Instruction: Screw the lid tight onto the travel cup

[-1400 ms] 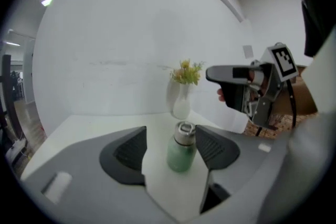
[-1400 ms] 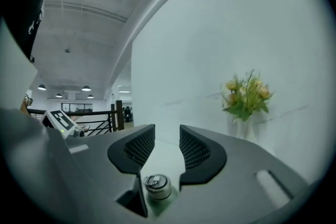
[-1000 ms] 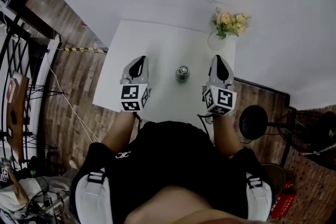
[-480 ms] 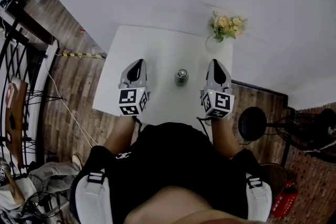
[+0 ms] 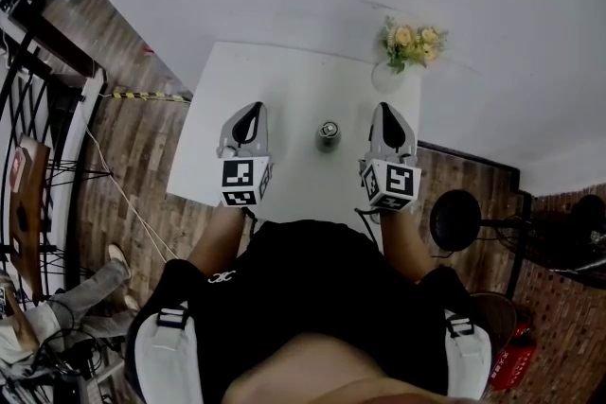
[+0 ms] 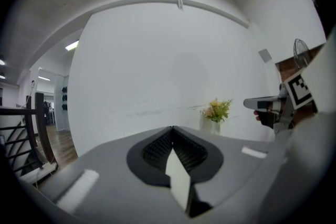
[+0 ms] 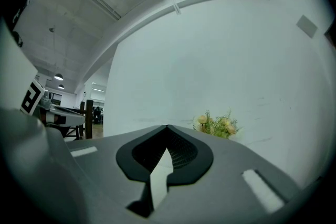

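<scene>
A small metal travel cup (image 5: 328, 134) stands upright on the white table (image 5: 294, 76), seen from above with a dark round top. My left gripper (image 5: 248, 115) hovers to its left and my right gripper (image 5: 390, 116) to its right, both apart from it. Both are shut with nothing between the jaws. In the left gripper view the jaws (image 6: 173, 131) meet at a point against the white wall, and the right gripper (image 6: 270, 107) shows at the far right. In the right gripper view the jaws (image 7: 167, 128) are likewise pressed together. The cup is hidden in both gripper views.
A white vase of yellow flowers (image 5: 407, 47) stands at the table's far right corner, also visible as flowers (image 6: 217, 110) and flowers (image 7: 216, 125). A black stool (image 5: 456, 220) stands right of the table. Wooden floor and a black railing (image 5: 38, 99) lie to the left.
Both grippers have shifted slightly away from me, toward the table's far side, compared with half a second ago. The cup has not moved. A person's leg has come into view at the lower left.
</scene>
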Action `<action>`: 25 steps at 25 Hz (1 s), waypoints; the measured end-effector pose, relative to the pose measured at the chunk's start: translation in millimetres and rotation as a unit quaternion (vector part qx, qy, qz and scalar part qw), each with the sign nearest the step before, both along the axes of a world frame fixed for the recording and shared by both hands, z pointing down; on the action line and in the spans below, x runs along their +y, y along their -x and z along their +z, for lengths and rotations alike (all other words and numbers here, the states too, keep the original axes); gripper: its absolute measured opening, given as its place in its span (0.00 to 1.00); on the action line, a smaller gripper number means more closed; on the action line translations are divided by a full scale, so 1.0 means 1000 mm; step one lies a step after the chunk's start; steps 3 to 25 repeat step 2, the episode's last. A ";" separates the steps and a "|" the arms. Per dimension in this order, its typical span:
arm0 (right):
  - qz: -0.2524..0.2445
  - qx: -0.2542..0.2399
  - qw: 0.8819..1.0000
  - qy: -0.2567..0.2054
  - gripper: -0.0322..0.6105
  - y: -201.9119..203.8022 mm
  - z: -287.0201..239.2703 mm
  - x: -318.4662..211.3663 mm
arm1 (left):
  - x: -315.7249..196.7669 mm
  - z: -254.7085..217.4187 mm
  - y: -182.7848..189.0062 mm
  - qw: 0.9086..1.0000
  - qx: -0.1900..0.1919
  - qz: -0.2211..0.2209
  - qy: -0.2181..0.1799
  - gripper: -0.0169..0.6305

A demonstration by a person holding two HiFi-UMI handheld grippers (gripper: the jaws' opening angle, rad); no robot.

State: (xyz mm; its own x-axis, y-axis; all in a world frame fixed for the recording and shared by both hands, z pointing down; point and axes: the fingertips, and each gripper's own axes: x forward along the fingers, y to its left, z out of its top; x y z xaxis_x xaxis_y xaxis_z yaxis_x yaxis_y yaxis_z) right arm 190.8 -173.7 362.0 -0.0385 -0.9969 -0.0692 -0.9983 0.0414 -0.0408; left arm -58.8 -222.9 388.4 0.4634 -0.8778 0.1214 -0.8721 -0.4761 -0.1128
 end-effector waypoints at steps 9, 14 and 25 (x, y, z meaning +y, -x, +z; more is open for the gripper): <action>-0.006 0.001 1.000 -0.003 0.05 0.001 -0.001 -0.002 | 0.000 -0.002 -0.005 1.000 -0.013 0.004 -0.012 0.11; -0.006 0.001 1.000 -0.003 0.05 0.001 -0.001 -0.002 | 0.000 -0.002 -0.005 1.000 -0.013 0.004 -0.012 0.11; -0.006 0.001 1.000 -0.003 0.05 0.001 -0.001 -0.002 | 0.000 -0.002 -0.005 1.000 -0.013 0.004 -0.012 0.11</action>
